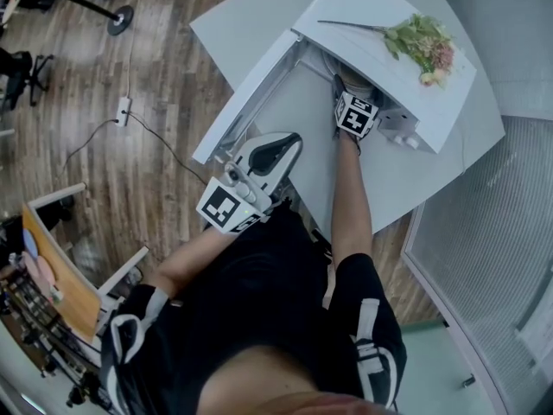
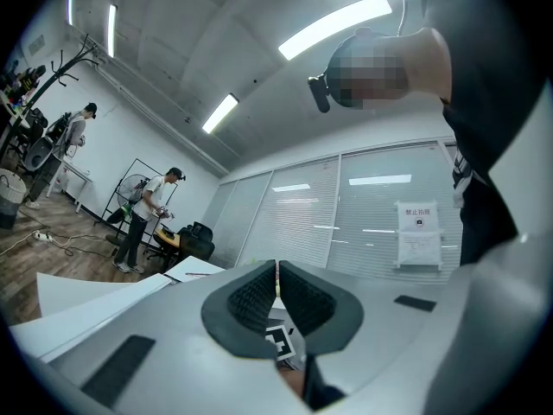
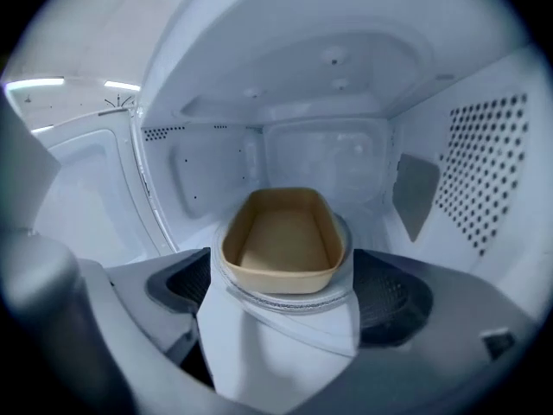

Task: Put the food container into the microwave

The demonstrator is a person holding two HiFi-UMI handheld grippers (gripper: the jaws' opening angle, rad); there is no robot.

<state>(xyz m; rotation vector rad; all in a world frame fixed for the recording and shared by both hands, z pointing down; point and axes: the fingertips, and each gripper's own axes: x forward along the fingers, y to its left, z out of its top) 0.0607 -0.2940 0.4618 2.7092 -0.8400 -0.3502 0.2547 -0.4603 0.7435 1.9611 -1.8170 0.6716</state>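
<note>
A tan, empty food container [image 3: 281, 240] rests on the glass turntable [image 3: 342, 294] inside the white microwave [image 1: 380, 41]. My right gripper [image 3: 281, 305] reaches into the cavity, open, its jaws spread wide just short of the container's near corners and touching nothing. In the head view only its marker cube [image 1: 356, 115] shows at the oven's mouth. The door [image 1: 246, 102] stands swung open to the left. My left gripper [image 2: 277, 275] is shut and empty, held near the door's outer end [image 1: 268, 150] and pointing up into the room.
A bunch of flowers [image 1: 423, 46] lies on top of the microwave. The white table [image 1: 251, 24] ends close to my legs. A wooden chair [image 1: 60, 266] and cables sit on the floor at left. Two people stand far off in the room [image 2: 147, 214].
</note>
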